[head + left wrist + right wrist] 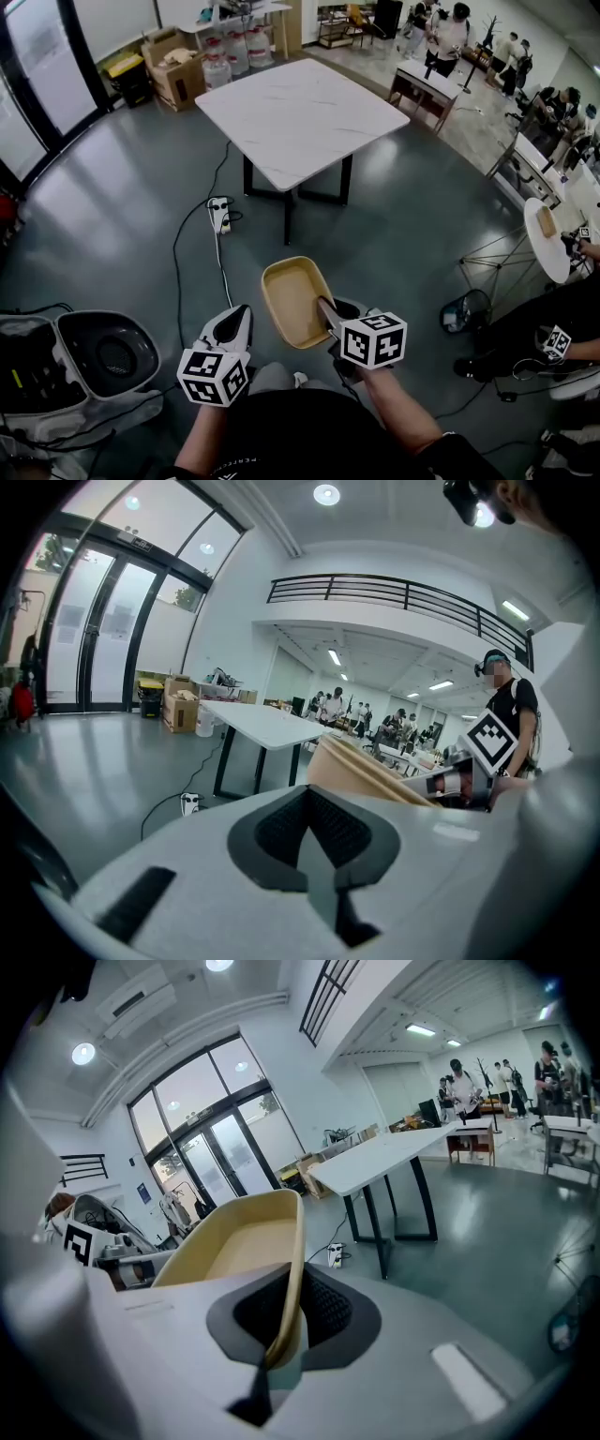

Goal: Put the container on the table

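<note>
A tan, shallow rectangular container hangs above the grey floor, short of the white marble-topped table. My right gripper is shut on the container's right rim. In the right gripper view the thin rim runs between the pads, where my right gripper pinches it, and the table stands ahead. My left gripper is to the left of the container, apart from it. In the left gripper view my left gripper is shut on nothing, with the container at its right.
On the floor before the table lie a white power strip and black cables. An open equipment case sits at the left and a dark bin at the right. Cardboard boxes and several people stand beyond.
</note>
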A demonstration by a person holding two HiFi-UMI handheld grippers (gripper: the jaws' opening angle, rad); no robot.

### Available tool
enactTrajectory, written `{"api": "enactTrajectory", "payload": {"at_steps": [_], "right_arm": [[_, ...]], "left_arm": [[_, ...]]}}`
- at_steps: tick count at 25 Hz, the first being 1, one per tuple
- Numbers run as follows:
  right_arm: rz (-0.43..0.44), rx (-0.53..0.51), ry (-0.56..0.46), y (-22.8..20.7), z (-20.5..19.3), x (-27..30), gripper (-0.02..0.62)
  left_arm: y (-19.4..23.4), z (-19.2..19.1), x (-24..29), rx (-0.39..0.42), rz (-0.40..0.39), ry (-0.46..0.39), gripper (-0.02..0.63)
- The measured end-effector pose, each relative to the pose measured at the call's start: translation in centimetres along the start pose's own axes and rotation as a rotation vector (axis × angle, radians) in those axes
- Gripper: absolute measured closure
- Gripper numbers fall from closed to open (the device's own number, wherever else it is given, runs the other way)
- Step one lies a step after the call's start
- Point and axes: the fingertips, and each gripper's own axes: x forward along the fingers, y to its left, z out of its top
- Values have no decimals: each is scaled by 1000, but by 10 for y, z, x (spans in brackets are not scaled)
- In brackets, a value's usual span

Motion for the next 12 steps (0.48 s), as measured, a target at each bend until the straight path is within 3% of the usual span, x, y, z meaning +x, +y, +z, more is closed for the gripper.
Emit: {"api": "enactTrajectory", "payload": {"at_steps": [12], "right_arm": [[-27, 8, 18, -28, 14, 12, 583]], "left_arm": [[2, 18, 39, -5, -21, 0, 604]]}}
